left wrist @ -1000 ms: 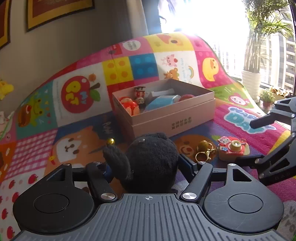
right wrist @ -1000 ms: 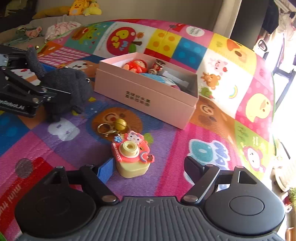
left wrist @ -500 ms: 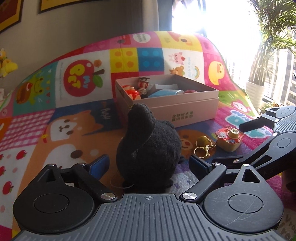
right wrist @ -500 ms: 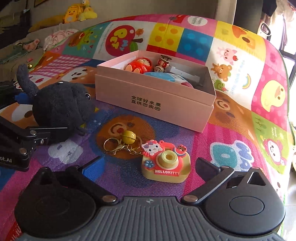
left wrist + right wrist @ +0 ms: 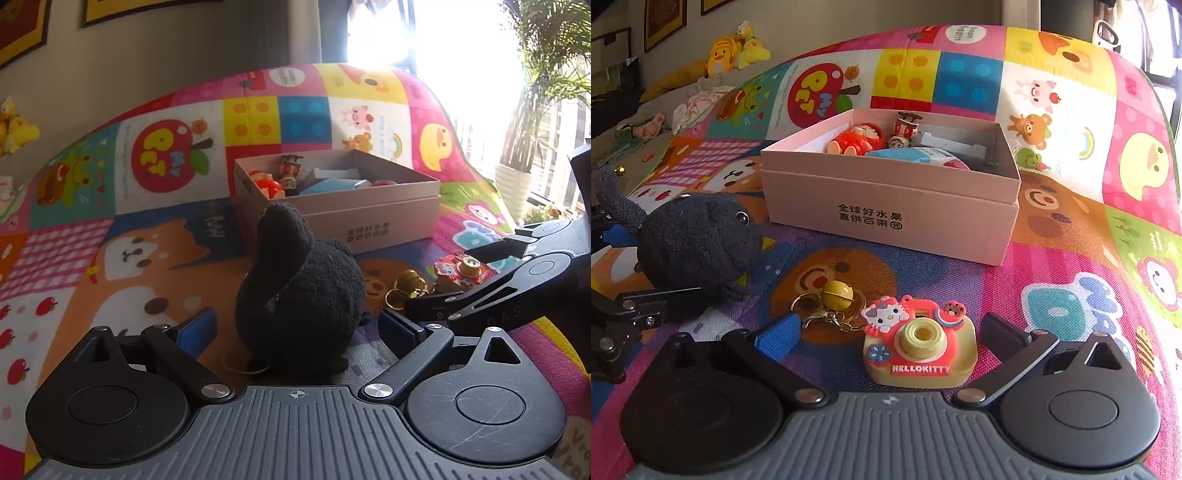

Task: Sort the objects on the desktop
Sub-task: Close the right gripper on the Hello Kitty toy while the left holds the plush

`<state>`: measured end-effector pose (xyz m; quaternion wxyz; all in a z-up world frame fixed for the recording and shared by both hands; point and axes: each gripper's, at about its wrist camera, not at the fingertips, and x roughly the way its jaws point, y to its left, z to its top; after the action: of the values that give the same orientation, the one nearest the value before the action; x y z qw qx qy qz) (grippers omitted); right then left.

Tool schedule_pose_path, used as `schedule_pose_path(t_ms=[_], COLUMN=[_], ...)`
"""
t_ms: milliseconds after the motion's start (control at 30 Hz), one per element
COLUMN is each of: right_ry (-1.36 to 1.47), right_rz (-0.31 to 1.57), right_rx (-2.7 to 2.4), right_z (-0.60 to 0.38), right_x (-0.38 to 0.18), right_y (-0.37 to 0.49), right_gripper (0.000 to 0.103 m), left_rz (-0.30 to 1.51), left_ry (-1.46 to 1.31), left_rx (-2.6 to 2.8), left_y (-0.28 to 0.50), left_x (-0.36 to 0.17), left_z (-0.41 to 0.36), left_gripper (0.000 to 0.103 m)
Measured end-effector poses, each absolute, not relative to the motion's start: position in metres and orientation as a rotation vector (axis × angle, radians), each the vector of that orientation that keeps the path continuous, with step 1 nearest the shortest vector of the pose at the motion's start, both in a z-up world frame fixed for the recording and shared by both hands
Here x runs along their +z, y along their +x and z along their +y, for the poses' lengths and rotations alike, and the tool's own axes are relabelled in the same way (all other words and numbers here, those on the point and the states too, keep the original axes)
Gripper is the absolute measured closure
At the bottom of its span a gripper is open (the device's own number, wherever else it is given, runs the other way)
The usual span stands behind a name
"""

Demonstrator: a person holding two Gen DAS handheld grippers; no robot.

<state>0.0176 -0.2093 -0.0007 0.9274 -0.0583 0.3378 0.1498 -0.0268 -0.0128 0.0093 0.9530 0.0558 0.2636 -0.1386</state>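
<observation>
The left hand-held gripper (image 5: 295,325) sits low over the patchwork play mat (image 5: 155,258), its 2 fingers spread wide on either side of the black plush toy (image 5: 299,295), apart from it on both sides and holding nothing. The plush rests on the mat with its tail end raised, just in front of the pink box (image 5: 894,206). The open box holds a red figure (image 5: 855,142) and other small items, its near wall facing both cameras. To the right, the right hand-held gripper (image 5: 886,336) is also low and level, fingers wide apart and gripping nothing, bracketing the Hello Kitty camera toy (image 5: 919,343); its keyring bell (image 5: 836,291) lies just beside the blue left pad. Open mat runs between the toys and the box.
</observation>
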Motion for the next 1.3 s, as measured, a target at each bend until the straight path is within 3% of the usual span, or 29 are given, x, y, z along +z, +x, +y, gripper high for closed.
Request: schedule_pose_path(t_ms=[1300], right_ry=[-0.116], right_rz=[0.693], right_rx=[0.308], right_z=[-0.2096], right_x=[-0.0008], right_y=[0.0167], right_gripper=[0.0], left_rz=[0.536], left_ry=[0.09], left_rx=[-0.283], left_y=[-0.0262], left_x=[0.009], left_z=[-0.0096], left_gripper=[0.004])
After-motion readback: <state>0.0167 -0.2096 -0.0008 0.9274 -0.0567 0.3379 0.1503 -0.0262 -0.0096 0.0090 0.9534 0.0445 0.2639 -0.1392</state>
